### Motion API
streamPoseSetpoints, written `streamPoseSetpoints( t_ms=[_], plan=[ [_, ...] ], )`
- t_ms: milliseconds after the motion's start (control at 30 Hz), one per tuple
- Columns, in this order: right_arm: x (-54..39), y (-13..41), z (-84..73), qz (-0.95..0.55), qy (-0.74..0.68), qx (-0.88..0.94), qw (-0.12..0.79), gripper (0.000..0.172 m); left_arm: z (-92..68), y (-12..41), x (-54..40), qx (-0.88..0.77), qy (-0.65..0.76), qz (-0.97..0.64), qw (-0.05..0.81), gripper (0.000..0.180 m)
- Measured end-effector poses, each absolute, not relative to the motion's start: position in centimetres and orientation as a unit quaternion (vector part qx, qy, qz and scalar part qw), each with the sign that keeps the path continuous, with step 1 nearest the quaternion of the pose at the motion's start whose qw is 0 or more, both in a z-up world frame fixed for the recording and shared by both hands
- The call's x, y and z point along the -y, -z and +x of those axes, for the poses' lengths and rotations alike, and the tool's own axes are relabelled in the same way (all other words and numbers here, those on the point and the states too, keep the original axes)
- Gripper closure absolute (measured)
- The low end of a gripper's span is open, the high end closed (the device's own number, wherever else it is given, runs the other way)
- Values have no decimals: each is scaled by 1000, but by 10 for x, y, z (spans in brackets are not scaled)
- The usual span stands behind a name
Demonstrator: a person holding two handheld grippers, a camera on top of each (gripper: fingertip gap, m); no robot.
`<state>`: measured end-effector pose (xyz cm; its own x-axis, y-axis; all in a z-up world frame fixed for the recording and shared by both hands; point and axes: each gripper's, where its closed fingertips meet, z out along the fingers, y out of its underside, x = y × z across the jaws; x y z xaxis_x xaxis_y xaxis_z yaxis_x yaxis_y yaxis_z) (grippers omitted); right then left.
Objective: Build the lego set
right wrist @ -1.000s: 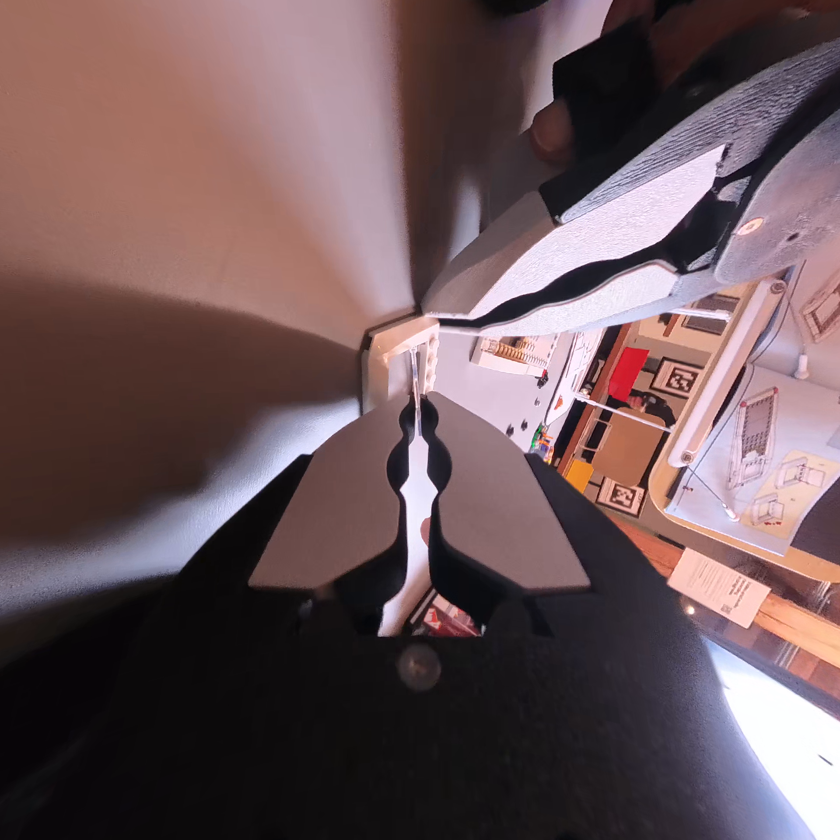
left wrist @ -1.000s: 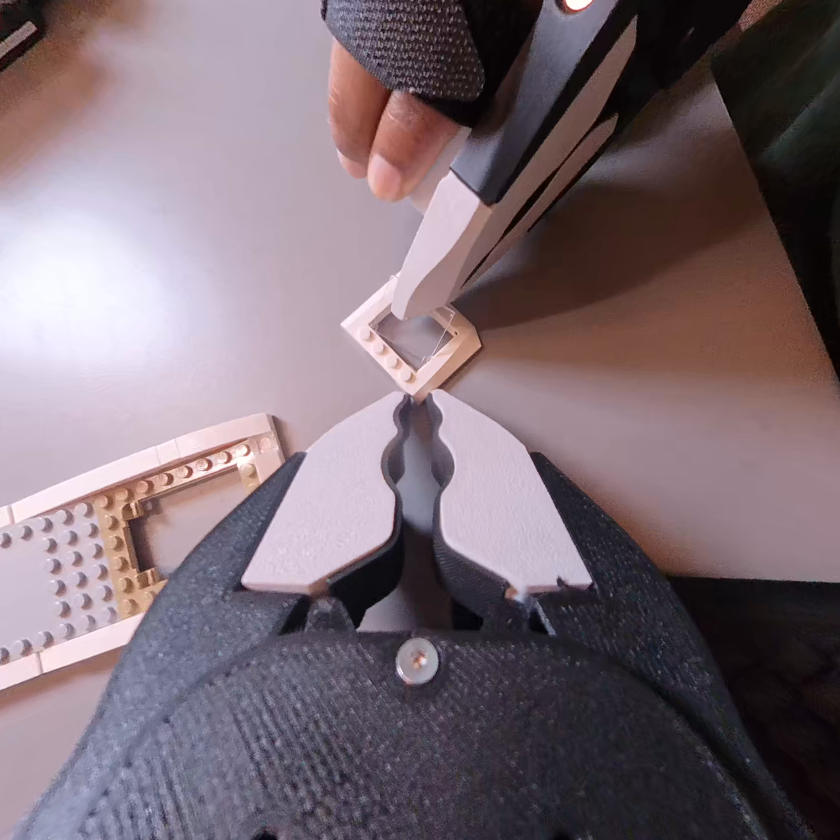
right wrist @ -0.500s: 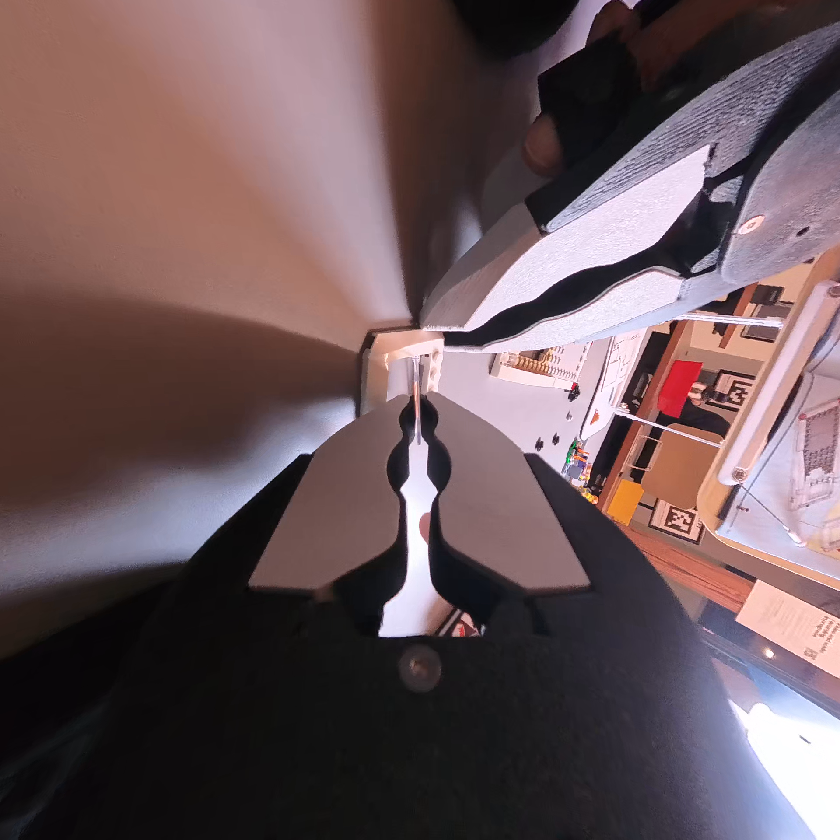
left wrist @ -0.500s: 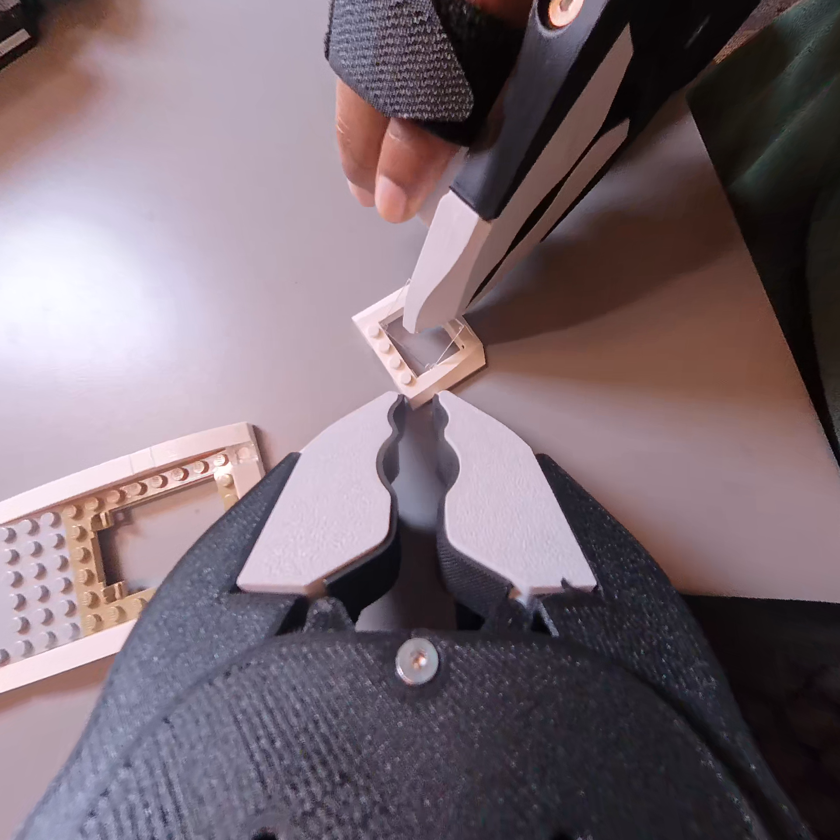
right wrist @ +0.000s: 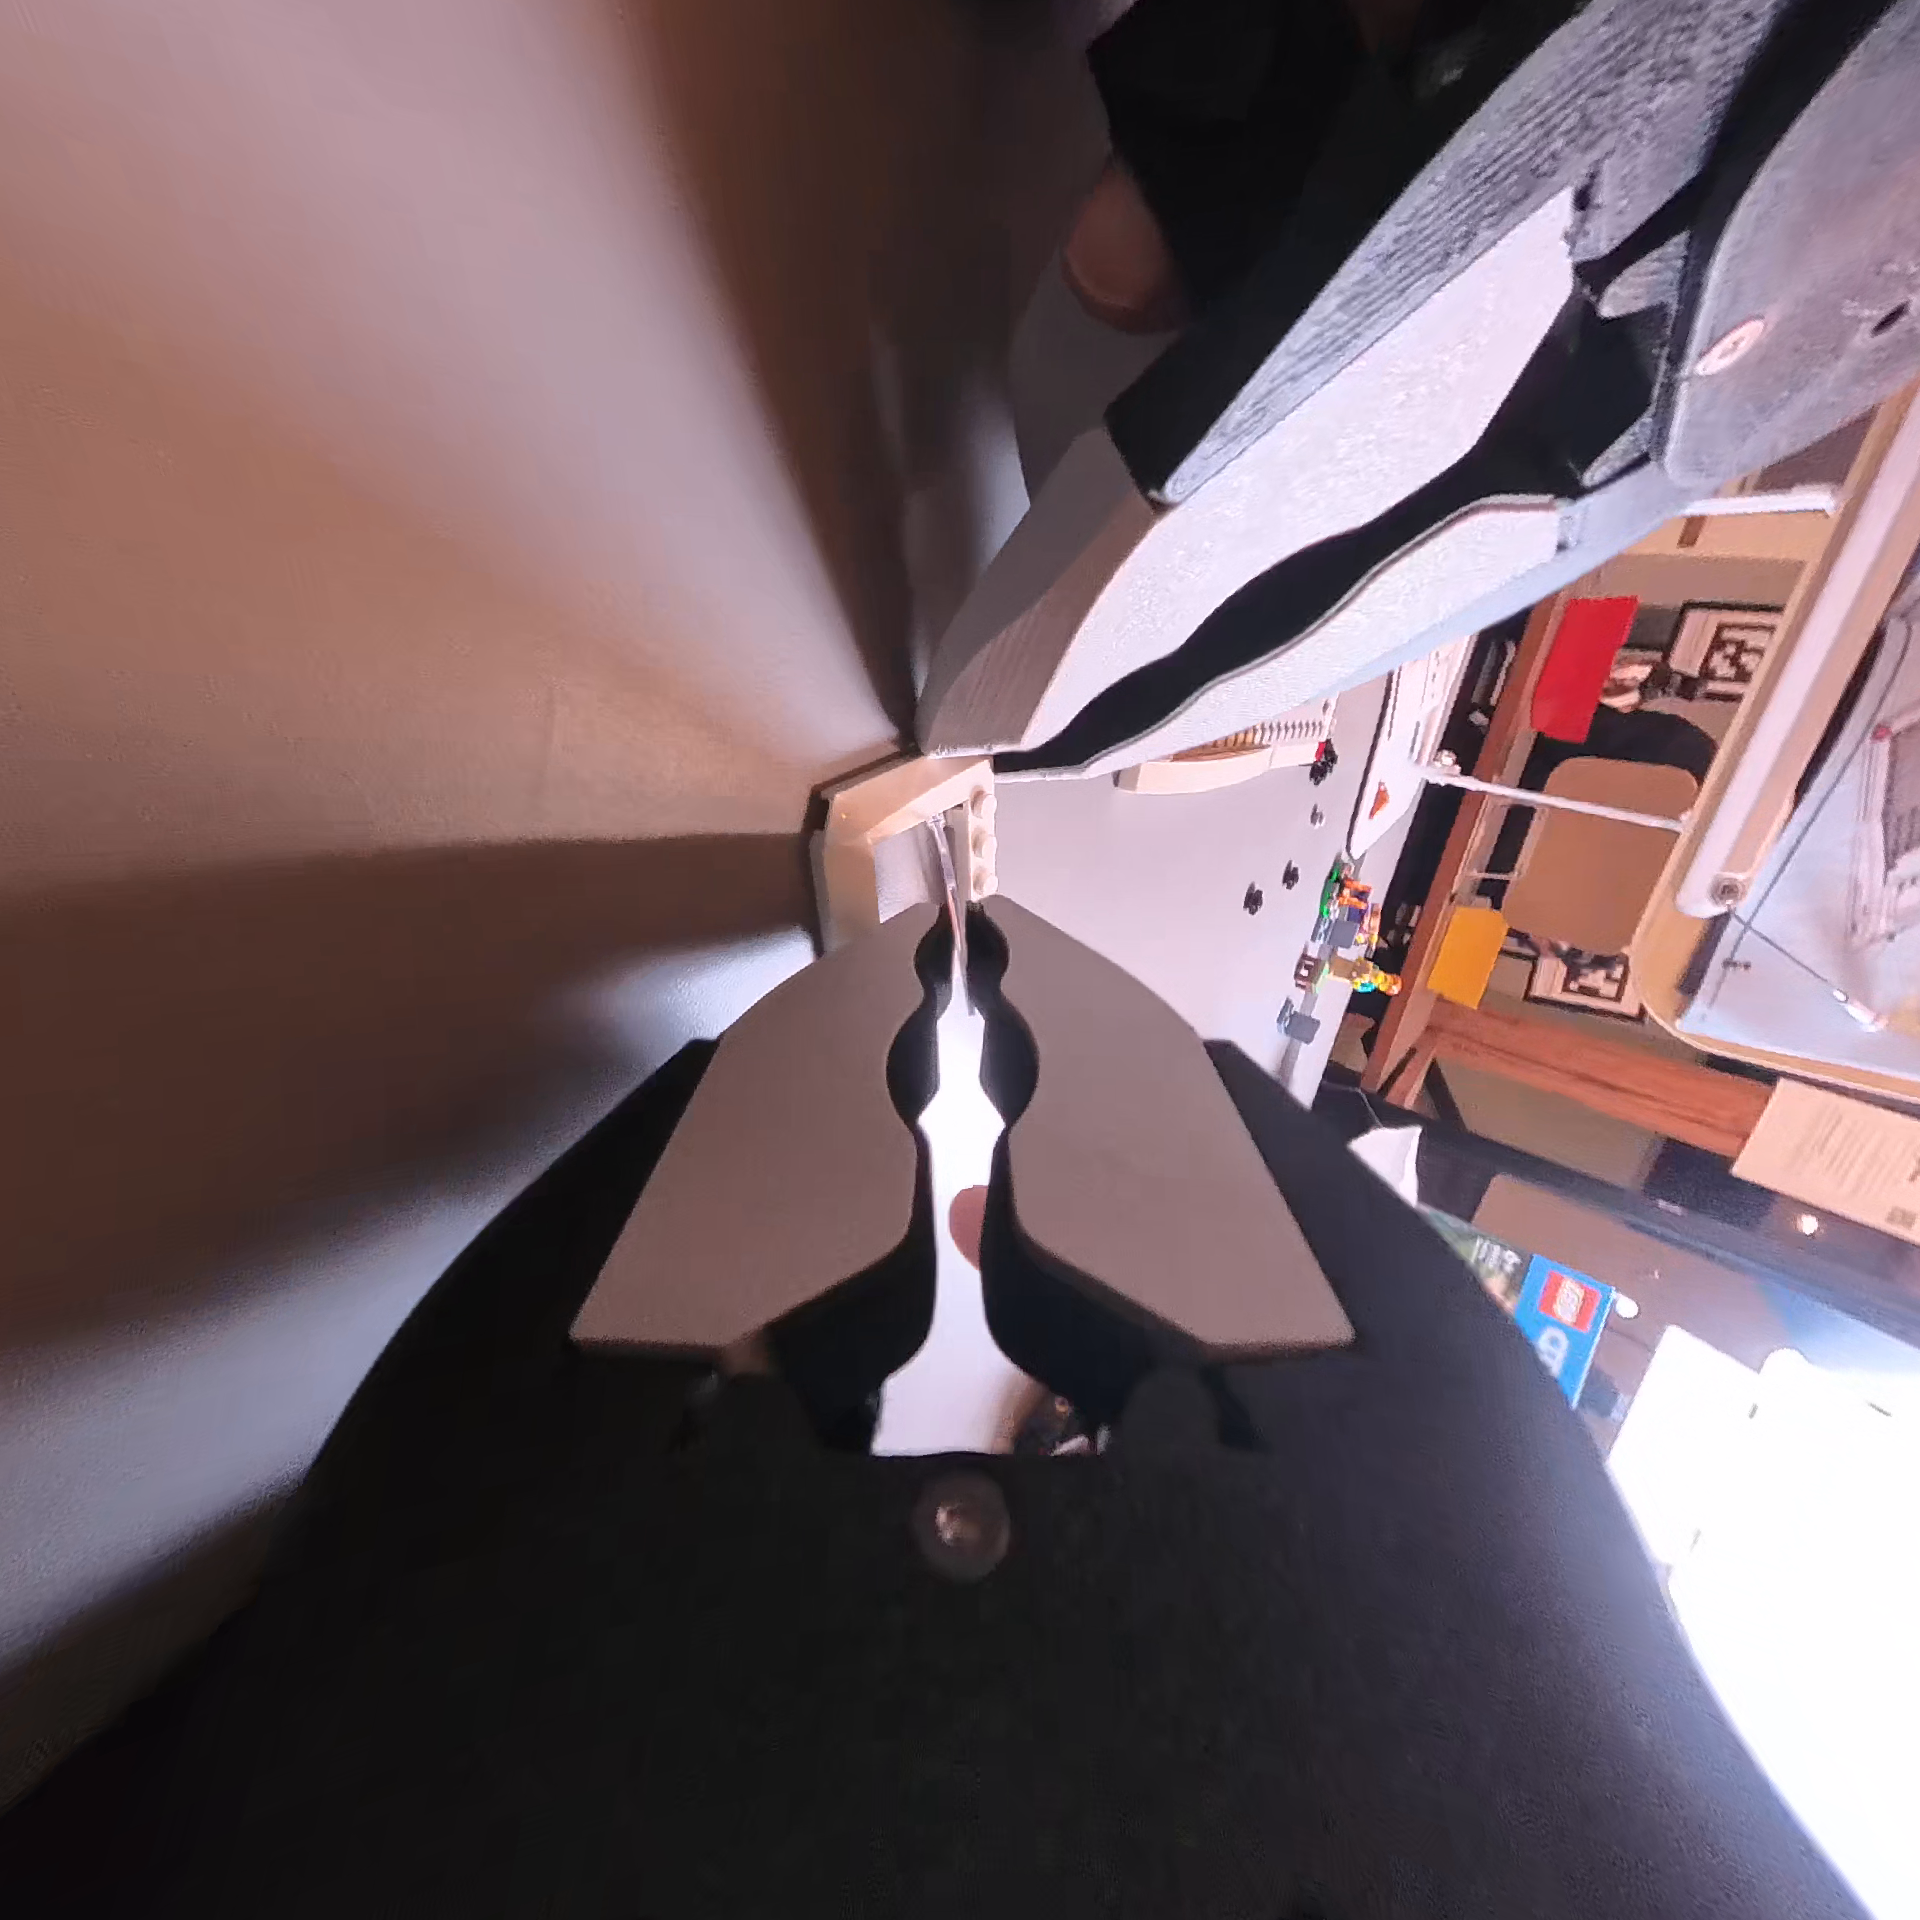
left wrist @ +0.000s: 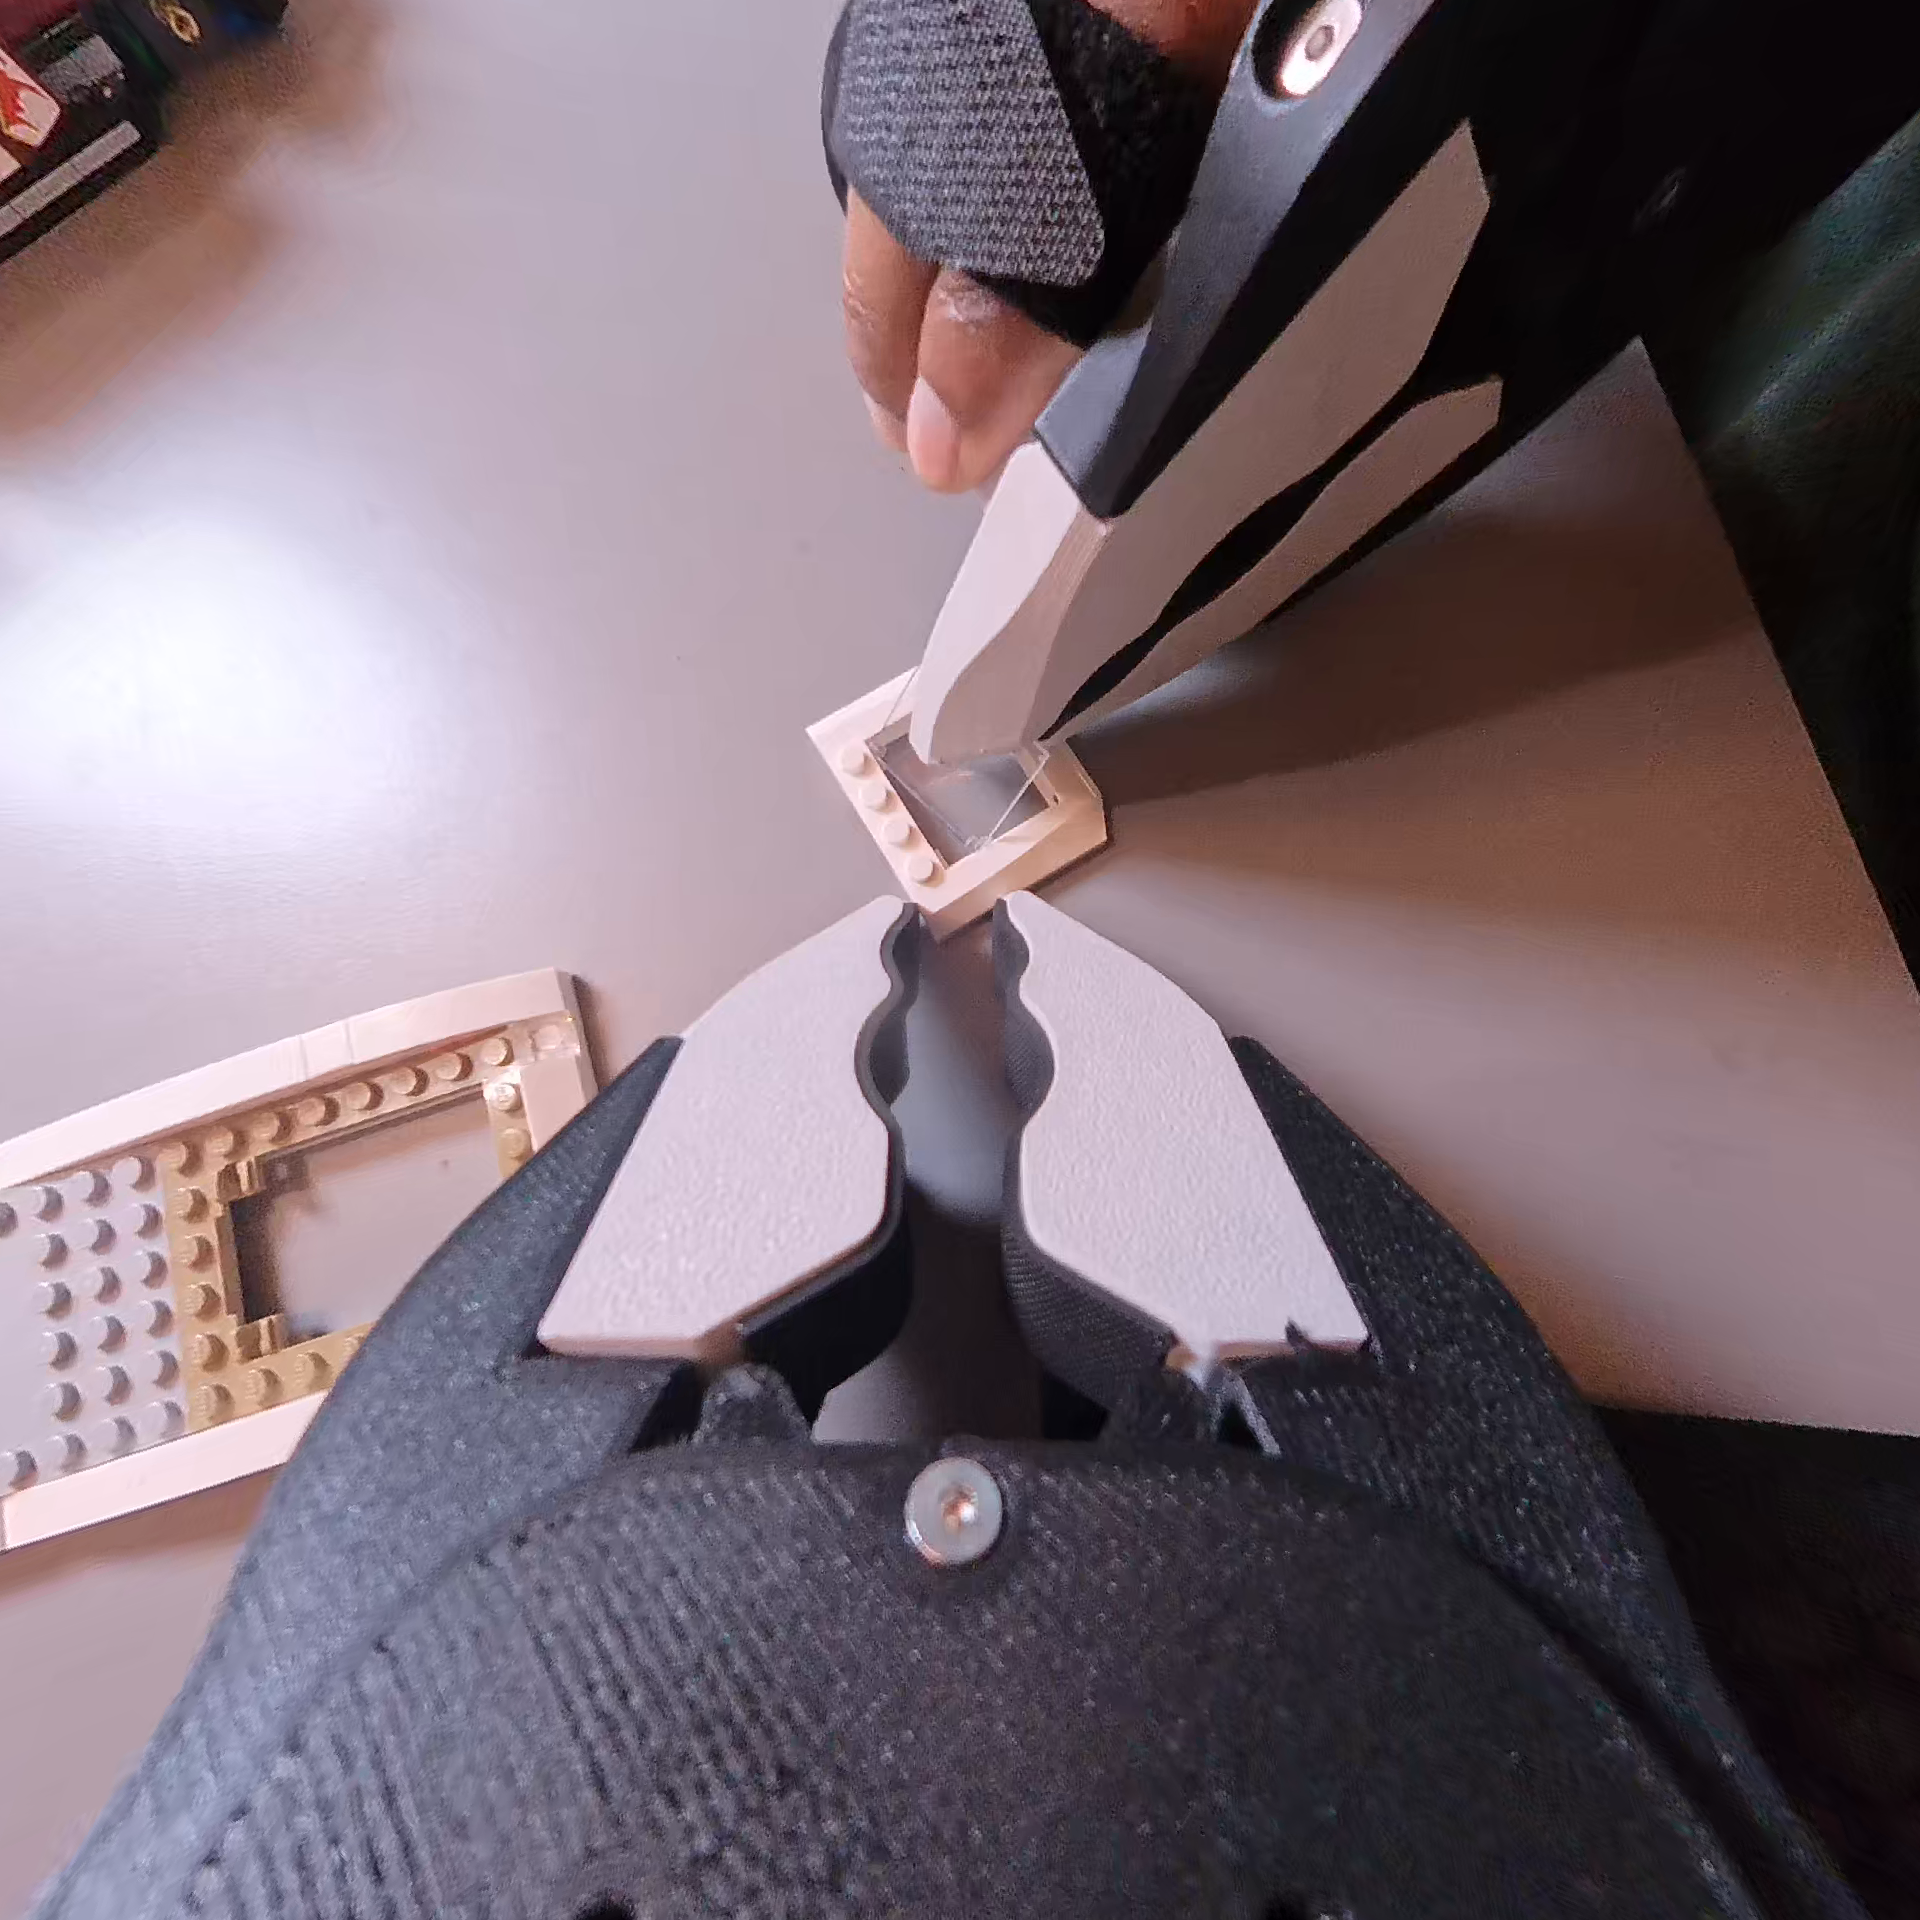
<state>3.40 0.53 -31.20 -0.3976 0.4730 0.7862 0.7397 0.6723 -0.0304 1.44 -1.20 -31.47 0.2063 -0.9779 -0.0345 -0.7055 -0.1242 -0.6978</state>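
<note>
A small white window-frame brick (left wrist: 1023, 868) lies flat on the grey table (left wrist: 416, 520). My left gripper (left wrist: 953, 912) is open, with the frame's near corner between its fingertips; the pads do not clamp it. My right gripper (left wrist: 971, 732) comes down from the upper right, shut on a thin clear pane (left wrist: 966, 805) that stands tilted in the frame's opening. In the right wrist view my right gripper (right wrist: 961, 914) pinches the pane (right wrist: 945, 868) edge-on over the frame (right wrist: 862, 831), and my left gripper (right wrist: 961, 750) sits at the frame's far corner.
A flat tan and white studded plate assembly (left wrist: 260, 1195) lies to the left, also showing in the right wrist view (right wrist: 1226, 758). A gloved hand (left wrist: 935, 343) holds the right gripper. The table edge (left wrist: 1818, 831) runs close on the right. Small figures (right wrist: 1351, 935) and boxes (left wrist: 62, 125) stand farther off. The tips of both grippers are at nearly the same place.
My left jaws have opened a little around the frame's corner, which they pinched a second ago. My right gripper stays shut on the clear pane in the frame.
</note>
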Motion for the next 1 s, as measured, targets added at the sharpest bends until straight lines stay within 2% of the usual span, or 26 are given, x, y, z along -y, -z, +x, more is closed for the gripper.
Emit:
streamPoseSetpoints(
  t_ms=[167, 300, 367, 433, 533, 700, 1000],
  plan=[
    [-1, 310, 27, -391, 161, 795, 436, 171, 17, 315, 14, -592, 222, -711, 307, 170],
    [-7, 310, 35, -402, 189, 794, 415, 171, 17, 315, 13, -586, 221, -719, 303, 171],
    [-10, 310, 42, -395, 180, 802, 410, 171, 17, 315, 13, -595, 215, -711, 307, 180],
    [-10, 309, 46, -377, 183, 808, 415, 171, 18, 315, 13, -596, 215, -709, 309, 180],
    [-5, 307, 47, -338, 169, 821, 428, 170, 16, 314, 11, -596, 212, -711, 307, 169],
    [-2, 300, 51, -315, 130, 823, 455, 170, 21, 308, 8, -597, 240, -698, 314, 137],
    [-49, 287, 84, -439, 119, 755, 472, 171, 42, 316, 4, -515, 202, -776, 303, 114]
  ],
)
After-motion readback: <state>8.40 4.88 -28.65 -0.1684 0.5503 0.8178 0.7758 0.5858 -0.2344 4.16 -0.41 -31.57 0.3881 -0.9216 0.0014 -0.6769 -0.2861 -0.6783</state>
